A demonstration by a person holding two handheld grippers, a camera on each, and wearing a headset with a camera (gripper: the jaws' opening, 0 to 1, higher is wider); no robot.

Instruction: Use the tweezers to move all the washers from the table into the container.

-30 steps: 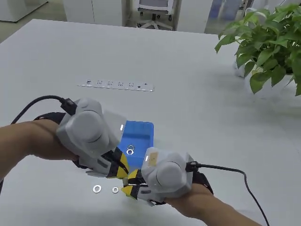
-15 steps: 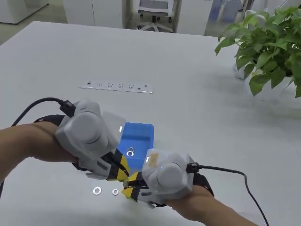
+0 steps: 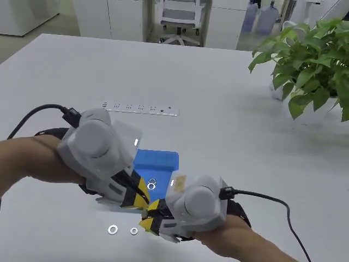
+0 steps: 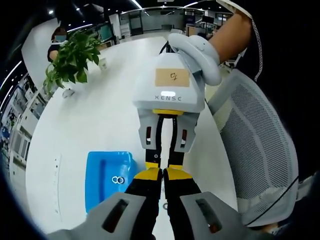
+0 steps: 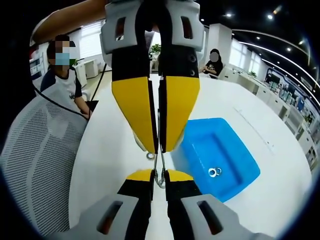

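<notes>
Washers (image 3: 113,230) x2 loose on worktop (image 3: 229,109), side by side, near and at 9 o'clock from right gripper (image 3: 149,215) in head view. 2 more washers (image 3: 151,184) touching each other inside blue container (image 3: 158,161). Container just at 12 o'clock from the spot where both sets of fingers meet. Thin metal tweezers (image 5: 159,161) lying along the narrow slit betw. both pairs of yellow-tipped fingers in right gripper view. Right fingers (image 5: 140,176) clenched on tweezers. Left gripper (image 3: 140,195) facing it tip to tip, at 12 o'clock in right gripper view. Left fingers (image 5: 134,107) likewise pinched on tweezers, w/ only a sliver of gap. One loose washer on worktop just at 10 o'clock from tweezers in that view. Power strip (image 3: 140,108) flat at 12 o'clock beyond container, well apart. Potted plant (image 3: 308,60) at 2 o'clock, far side of worktop. Black cable (image 3: 262,197) trailing off right gripper toward 4 o'clock. Mesh chair (image 4: 260,165) at 3 o'clock in left gripper view.
</notes>
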